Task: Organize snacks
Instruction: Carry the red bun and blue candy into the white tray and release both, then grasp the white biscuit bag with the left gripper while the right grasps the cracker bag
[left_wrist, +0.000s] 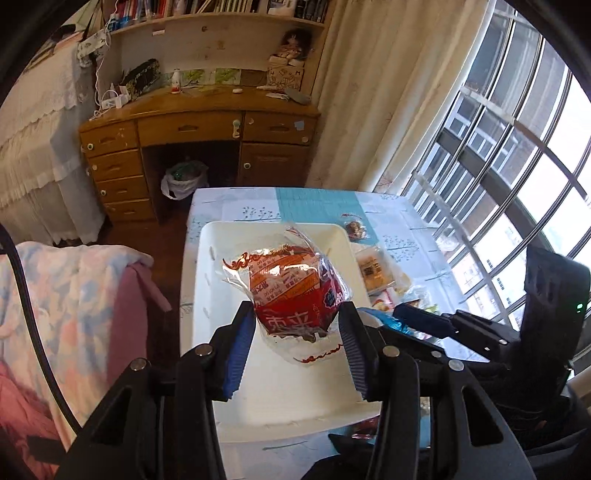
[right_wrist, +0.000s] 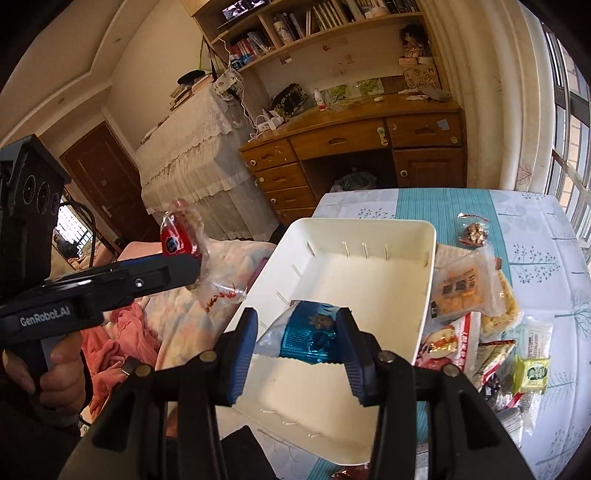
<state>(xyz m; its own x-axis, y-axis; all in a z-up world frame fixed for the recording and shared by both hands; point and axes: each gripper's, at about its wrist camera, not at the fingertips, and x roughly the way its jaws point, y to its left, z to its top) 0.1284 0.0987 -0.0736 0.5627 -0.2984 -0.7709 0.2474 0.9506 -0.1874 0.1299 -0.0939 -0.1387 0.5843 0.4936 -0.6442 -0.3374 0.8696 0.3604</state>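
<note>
Early stage. Holding red snack packet (left_wrist: 295, 291) pinched in left gripper (left_wrist: 297, 325), hanging over white tray (left_wrist: 207, 291). Holding blue snack packet (right_wrist: 308, 338) clamped in right gripper (right_wrist: 297, 334), hanging above same tray near its front end. Tray interior showing bare: nothing lying in it yet. Waiting beside tray on tablecloth (right_wrist: 535, 258): pile of loose snack packets (right_wrist: 465, 291), small nut packet (right_wrist: 474, 232) apart behind. Judging most sorting still outstanding.
</note>
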